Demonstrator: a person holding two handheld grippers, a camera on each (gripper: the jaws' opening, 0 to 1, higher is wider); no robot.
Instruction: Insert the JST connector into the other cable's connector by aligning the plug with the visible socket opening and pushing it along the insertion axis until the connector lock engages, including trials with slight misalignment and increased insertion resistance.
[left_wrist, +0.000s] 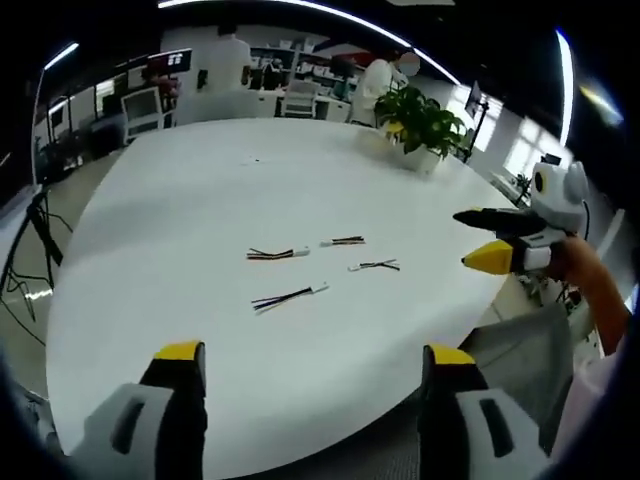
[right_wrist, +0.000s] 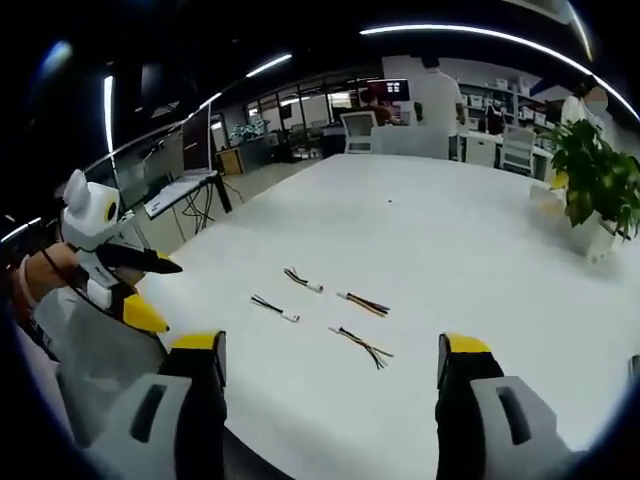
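Lying unlabelled: four cables on table

The room is bright. Long ceiling lights glow white at the top of both views, and they look bent because the picture curves near its edges. The white table shines softly, with no hard glare. Shadows on it are faint. Windows past the table's far edge look washed out. Far things are a bit blurry.
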